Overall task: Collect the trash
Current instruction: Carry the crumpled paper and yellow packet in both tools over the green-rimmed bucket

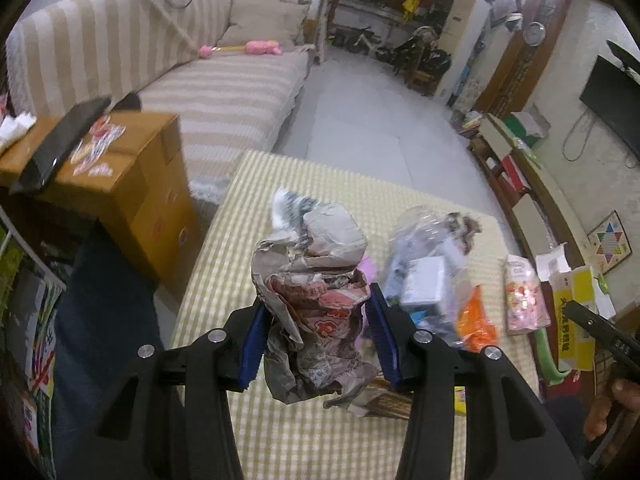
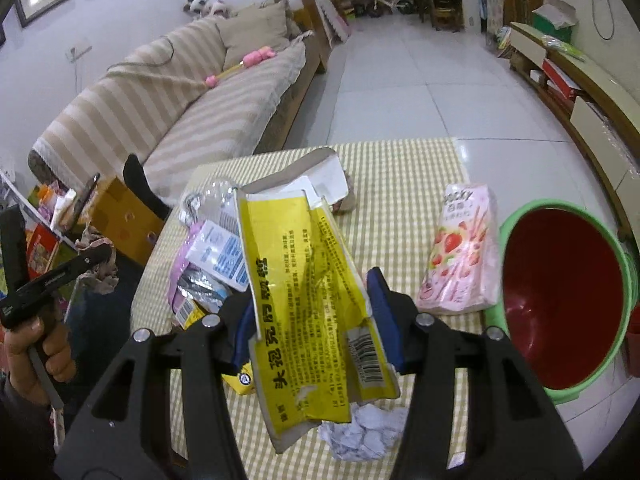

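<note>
Between left jaws: crumpled newspaper (image 1: 316, 304) (clamped).

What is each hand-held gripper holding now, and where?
Left hand-held gripper: crumpled newspaper wad, clamped around its middle. Right hand-held gripper: flattened yellow cardboard box, clamped across its middle.

**Checked table with scattered trash**

A table (image 2: 400, 168) covered in a yellow-and-white checked cloth. On it lie a pink strawberry snack box (image 2: 460, 252), a crumpled white paper (image 2: 360, 436), and a pile of clear plastic and small packets (image 2: 212, 248). A green bucket (image 2: 568, 390) with a red inside stands just beside the table.
</note>
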`<control>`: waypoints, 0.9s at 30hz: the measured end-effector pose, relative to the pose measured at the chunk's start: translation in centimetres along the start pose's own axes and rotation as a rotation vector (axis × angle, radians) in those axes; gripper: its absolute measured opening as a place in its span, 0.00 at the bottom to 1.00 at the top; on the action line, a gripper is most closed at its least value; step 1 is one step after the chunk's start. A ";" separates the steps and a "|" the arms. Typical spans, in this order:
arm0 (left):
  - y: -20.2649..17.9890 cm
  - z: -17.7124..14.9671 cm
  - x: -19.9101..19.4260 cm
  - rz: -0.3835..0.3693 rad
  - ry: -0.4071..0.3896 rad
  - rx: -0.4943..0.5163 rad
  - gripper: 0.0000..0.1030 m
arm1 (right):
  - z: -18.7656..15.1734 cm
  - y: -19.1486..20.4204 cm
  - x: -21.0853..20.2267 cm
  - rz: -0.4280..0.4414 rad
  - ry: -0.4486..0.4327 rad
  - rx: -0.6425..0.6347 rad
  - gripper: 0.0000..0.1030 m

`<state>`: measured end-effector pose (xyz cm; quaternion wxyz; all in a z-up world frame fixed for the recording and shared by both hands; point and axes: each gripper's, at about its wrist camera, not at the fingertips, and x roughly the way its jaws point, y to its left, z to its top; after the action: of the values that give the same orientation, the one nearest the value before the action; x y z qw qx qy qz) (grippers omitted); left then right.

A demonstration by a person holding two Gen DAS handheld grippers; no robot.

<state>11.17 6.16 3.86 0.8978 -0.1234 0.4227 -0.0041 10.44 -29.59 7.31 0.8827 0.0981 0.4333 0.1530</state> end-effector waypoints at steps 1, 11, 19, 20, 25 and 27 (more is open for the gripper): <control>-0.7 0.2 -0.3 -0.010 -0.004 0.013 0.43 | 0.1 -0.4 -0.4 -0.002 -0.012 0.009 0.48; -9.5 1.1 -0.1 -0.147 0.007 0.157 0.43 | 0.4 -6.2 -4.0 -0.057 -0.097 0.109 0.48; -19.6 0.8 1.4 -0.293 0.050 0.272 0.43 | -0.9 -13.4 -7.2 -0.141 -0.139 0.213 0.48; -20.9 0.7 1.7 -0.311 0.056 0.285 0.43 | -1.1 -14.1 -7.4 -0.148 -0.143 0.224 0.48; -27.8 -0.1 2.6 -0.415 0.091 0.352 0.43 | -2.2 -18.2 -8.2 -0.179 -0.156 0.286 0.48; -29.9 -0.5 3.2 -0.453 0.112 0.371 0.43 | -2.6 -19.6 -8.3 -0.185 -0.159 0.311 0.48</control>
<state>15.78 -23.27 7.87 0.8564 -0.0480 0.4255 -0.2885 7.22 -50.74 5.80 0.8987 0.2049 0.3877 -0.0056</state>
